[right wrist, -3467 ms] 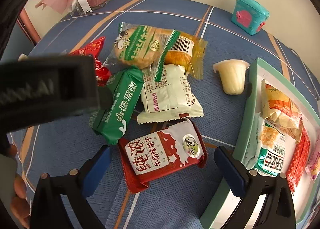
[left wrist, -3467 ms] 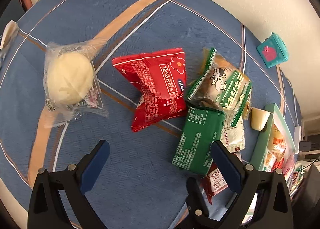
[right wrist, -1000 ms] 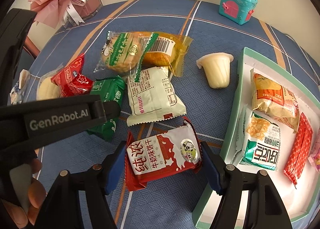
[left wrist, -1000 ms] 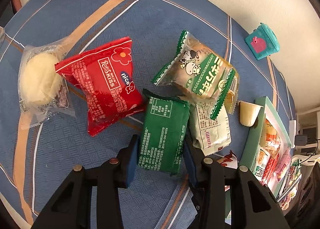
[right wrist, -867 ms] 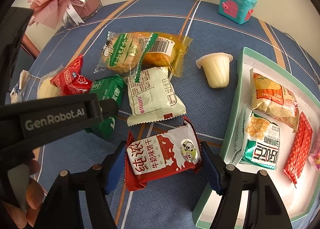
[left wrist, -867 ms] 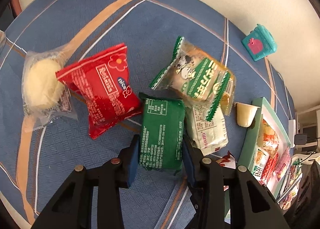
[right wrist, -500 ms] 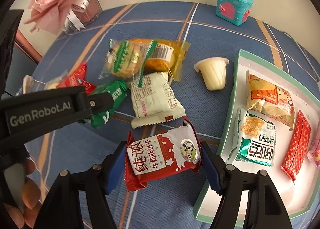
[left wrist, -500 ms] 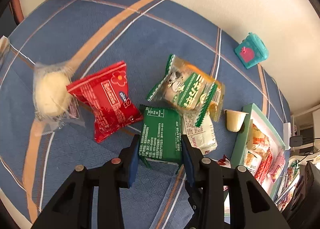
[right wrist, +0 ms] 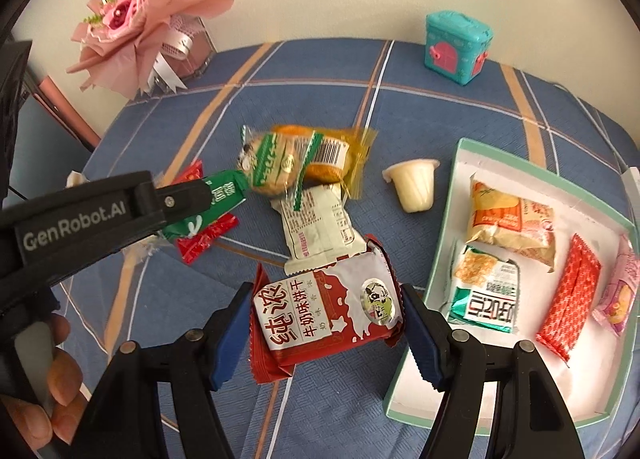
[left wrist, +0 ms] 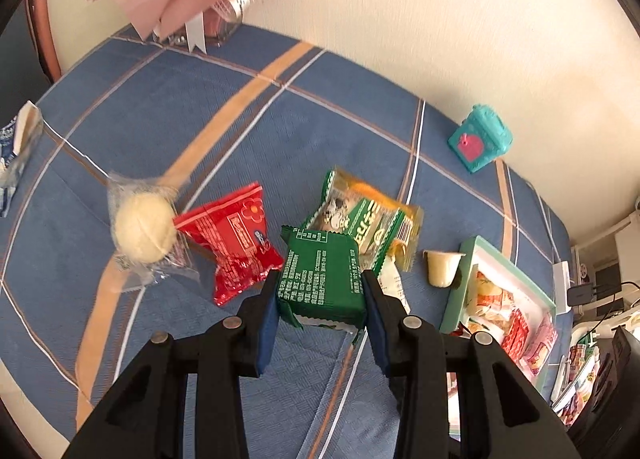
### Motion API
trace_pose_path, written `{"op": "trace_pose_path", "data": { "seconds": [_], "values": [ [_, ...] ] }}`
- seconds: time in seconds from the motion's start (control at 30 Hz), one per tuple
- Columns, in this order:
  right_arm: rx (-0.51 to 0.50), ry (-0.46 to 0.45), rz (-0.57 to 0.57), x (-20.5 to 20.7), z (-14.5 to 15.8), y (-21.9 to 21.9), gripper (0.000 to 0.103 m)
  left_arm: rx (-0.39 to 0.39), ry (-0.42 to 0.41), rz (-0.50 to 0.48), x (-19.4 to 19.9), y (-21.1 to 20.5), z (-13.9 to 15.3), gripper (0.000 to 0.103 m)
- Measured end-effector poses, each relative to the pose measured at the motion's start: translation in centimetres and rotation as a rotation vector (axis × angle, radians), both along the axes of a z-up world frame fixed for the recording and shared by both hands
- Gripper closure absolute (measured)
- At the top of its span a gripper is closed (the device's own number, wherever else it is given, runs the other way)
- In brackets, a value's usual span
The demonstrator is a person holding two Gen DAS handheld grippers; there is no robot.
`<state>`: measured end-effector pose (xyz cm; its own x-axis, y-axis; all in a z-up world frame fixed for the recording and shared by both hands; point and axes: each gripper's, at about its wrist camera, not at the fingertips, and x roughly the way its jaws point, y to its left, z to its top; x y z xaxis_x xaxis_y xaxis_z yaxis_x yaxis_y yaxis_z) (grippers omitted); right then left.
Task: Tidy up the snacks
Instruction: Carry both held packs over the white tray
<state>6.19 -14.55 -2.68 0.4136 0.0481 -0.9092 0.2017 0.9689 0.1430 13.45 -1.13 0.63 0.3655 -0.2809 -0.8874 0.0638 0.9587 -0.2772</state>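
Left tongs point(left wrist: 320, 295) clench the green packet point(left wrist: 320, 279); only the right view shows right tongs point(right wrist: 326, 319) gripping the red-and-white packet point(right wrist: 326, 315), its underside hidden

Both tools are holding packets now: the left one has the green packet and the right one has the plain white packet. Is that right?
Not quite. The left tool does hold the green packet, but the right tool holds the red-and-white biscuit packet; the plain white packet lies on the cloth, as the right wrist view shows.

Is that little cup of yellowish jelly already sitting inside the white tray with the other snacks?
No, the jelly cup lies on the blue tablecloth, just outside the green rim of the tray.
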Motion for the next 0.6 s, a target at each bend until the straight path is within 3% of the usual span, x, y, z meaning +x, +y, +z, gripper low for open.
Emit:
{"op": "trace_pose_path", "data": {
  "seconds": [0.27, 0.6],
  "values": [
    [-0.016, -0.015, -0.024, -0.8, 1.8, -1.1, 0.03, 0.005, -0.036, -0.018, -0.2, -1.3, 1.2, 0.063],
    [-0.02, -0.025, -0.123, -2.0, 2.8, -5.4, 0.03, 0.034, -0.062, -0.084, -1.2, -4.6, 1.9, 0.063]
  ]
}}
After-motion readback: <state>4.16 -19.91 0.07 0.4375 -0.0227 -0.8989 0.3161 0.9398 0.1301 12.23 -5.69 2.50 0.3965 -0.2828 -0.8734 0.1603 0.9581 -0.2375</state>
